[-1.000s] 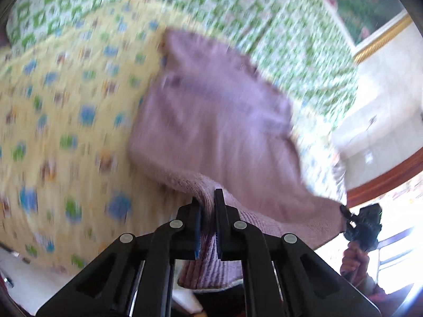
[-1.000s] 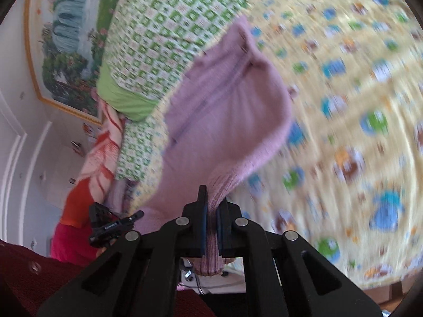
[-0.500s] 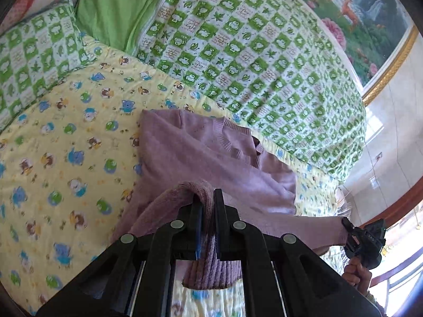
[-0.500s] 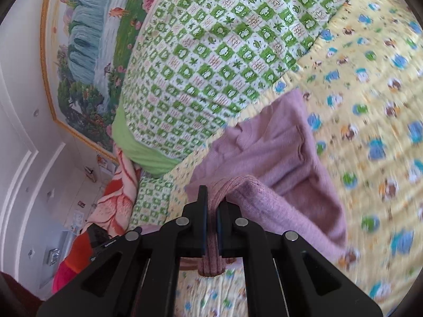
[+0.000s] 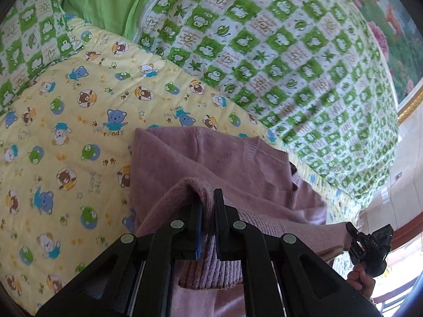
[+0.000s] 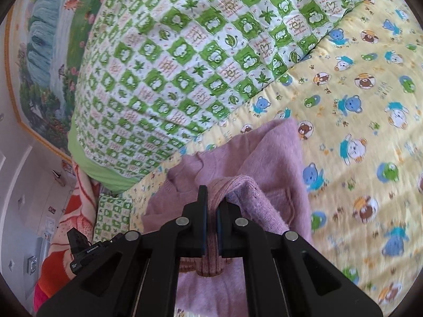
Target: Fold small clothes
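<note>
Tongs, left (image 5: 207, 212) and right (image 6: 210, 212), both clamped on ribbed hem of purple knit sweater (image 5: 211, 155); hem raised over body for fold on teddy-print quilt (image 5: 66, 132).

Left gripper (image 5: 207, 206) and right gripper (image 6: 211, 200) have fingers closed, each pinching knit fabric.

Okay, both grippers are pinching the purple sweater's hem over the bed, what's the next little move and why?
Probably lower the hem onto the upper part, near the collar. The left gripper and right gripper hold the purple sweater doubled over, hem raised above its body on the yellow quilt.
</note>
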The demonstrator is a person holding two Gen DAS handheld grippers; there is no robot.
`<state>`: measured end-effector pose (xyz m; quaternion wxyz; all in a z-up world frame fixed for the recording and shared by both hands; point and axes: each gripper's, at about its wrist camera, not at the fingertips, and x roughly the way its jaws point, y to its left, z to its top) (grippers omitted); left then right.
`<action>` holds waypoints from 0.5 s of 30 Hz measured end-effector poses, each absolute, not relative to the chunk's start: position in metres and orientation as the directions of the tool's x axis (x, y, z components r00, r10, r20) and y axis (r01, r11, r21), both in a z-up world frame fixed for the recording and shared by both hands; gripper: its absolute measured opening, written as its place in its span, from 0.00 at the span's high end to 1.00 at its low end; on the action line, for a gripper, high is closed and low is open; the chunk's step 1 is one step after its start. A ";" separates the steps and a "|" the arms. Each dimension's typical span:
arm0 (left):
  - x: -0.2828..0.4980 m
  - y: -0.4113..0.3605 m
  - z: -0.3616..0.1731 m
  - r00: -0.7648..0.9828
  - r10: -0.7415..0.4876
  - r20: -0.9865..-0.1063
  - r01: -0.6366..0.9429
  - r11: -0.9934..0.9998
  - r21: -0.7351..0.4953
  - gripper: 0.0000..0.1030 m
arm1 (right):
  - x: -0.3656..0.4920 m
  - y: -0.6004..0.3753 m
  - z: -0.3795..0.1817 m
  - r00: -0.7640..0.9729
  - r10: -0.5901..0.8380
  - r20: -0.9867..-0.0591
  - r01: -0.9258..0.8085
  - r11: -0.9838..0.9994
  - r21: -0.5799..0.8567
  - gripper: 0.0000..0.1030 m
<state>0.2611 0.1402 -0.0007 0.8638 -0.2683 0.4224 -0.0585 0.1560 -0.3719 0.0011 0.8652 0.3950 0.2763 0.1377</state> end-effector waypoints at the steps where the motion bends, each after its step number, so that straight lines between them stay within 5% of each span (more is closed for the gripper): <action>1: 0.268 0.140 -0.004 0.634 -0.322 -0.703 -0.133 0.850 -0.509 0.95 | 0.163 -0.374 -0.001 0.807 0.455 -0.375 -0.013 0.650 0.760 0.94; 10: 0.326 0.133 -0.051 0.565 -0.255 -0.785 -0.189 0.886 -0.423 0.94 | 0.225 -0.385 -0.036 0.780 0.443 -0.443 0.065 0.645 0.761 0.92; 15: 0.329 0.136 -0.052 0.548 -0.273 -0.791 -0.193 0.878 -0.437 0.83 | 0.240 -0.390 -0.047 0.758 0.450 -0.471 0.117 0.616 0.779 0.87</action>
